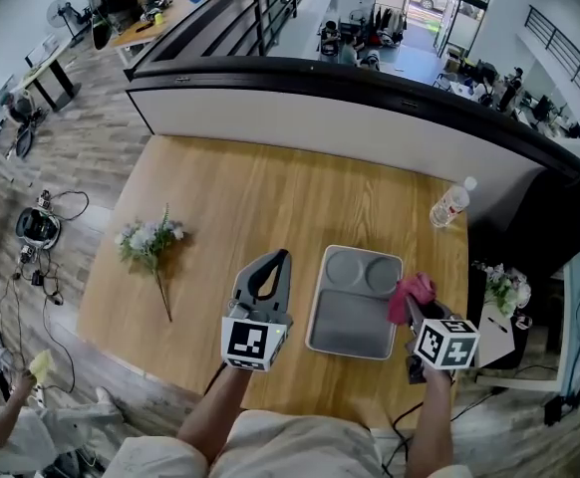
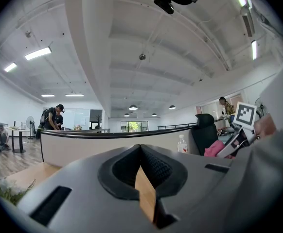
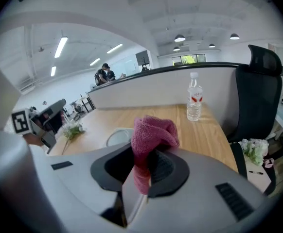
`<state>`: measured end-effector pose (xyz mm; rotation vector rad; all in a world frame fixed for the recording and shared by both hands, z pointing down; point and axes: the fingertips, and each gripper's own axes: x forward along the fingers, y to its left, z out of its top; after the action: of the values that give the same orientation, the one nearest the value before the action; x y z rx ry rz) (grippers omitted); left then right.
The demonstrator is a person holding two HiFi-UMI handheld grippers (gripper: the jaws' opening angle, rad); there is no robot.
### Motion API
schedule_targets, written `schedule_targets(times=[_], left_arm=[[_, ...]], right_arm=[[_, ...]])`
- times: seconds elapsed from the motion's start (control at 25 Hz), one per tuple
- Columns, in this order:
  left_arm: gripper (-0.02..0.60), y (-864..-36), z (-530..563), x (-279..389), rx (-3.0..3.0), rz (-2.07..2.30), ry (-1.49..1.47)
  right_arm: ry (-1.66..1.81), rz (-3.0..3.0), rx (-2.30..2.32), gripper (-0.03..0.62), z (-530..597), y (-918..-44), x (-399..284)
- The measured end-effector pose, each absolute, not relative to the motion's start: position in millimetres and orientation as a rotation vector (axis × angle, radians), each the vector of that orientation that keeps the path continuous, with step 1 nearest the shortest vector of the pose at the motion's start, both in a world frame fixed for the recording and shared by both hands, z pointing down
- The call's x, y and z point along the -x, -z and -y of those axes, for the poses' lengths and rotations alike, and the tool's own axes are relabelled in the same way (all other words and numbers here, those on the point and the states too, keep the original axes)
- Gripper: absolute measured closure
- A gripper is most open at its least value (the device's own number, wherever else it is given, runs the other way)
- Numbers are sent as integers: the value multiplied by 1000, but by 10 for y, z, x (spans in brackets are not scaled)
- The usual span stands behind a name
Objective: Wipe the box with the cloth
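A grey compartment box (image 1: pixel 355 305), shaped like a lunch tray, lies open on the wooden table (image 1: pixel 260 207) near its front right. My right gripper (image 1: pixel 415 302) is shut on a pink cloth (image 1: pixel 411 296), held at the box's right edge; in the right gripper view the pink cloth (image 3: pixel 149 136) bulges up from between the jaws, with the box's rim (image 3: pixel 116 135) just beyond. My left gripper (image 1: pixel 273 270) is shut with nothing in it, raised to the left of the box; in the left gripper view its tips (image 2: pixel 140 148) meet and point up at the room.
A bunch of white flowers (image 1: pixel 150 242) lies on the table's left part. A water bottle (image 1: pixel 450 203) stands at the far right edge, also seen as the bottle (image 3: pixel 194 103). A black office chair (image 3: pixel 258 96) stands beyond the right side. A curved counter (image 1: pixel 350 108) borders the far edge.
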<state>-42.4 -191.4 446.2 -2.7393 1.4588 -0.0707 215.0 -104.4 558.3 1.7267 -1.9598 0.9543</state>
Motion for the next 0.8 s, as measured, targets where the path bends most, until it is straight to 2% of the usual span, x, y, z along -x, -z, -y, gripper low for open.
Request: schedule_targets(times=[0.36, 0.8], left_arm=[[568, -4467, 1914, 483, 2732, -1472, 73], [568, -4488, 1899, 508, 2731, -1491, 71]], right_arm=[[-966, 2283, -1441, 511, 1021, -5027, -1076], [-1172, 2267, -1151, 510, 752, -5580, -326]])
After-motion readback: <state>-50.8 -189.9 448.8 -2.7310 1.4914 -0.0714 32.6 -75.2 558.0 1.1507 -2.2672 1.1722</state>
